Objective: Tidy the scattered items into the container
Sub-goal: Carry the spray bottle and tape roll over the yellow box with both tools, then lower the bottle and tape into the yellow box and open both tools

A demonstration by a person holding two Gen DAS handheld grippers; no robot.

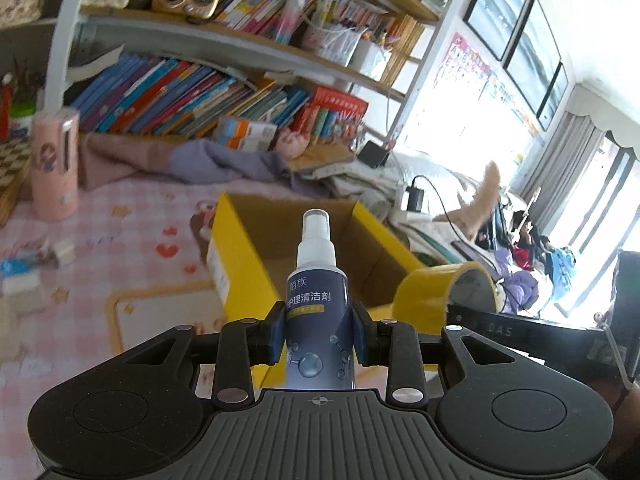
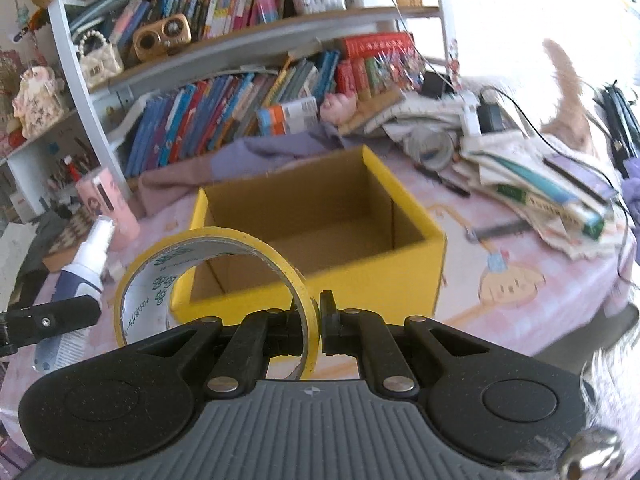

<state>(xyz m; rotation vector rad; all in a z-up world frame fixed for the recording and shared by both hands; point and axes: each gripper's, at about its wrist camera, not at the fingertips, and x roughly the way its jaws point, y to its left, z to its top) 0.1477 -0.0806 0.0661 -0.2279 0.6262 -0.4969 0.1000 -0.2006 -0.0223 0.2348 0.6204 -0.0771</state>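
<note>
crowded bookshelf point(image 2: 248, 92), pink cylinder point(image 1: 54, 164), lilac cloth point(image 1: 224, 164), paper pile point(image 2: 532, 176)

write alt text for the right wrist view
The right tongs pinch the rim of a yellow tape roll just before an empty yellow cardboard box on a pink tablecloth. A spray bottle shows at left.

Yellow box point(image 2: 400, 268) open-topped and bare inside, pink cylinder point(image 2: 110, 204) toward desk's left edge, papers point(image 2: 540, 184) crowding right edge
</note>
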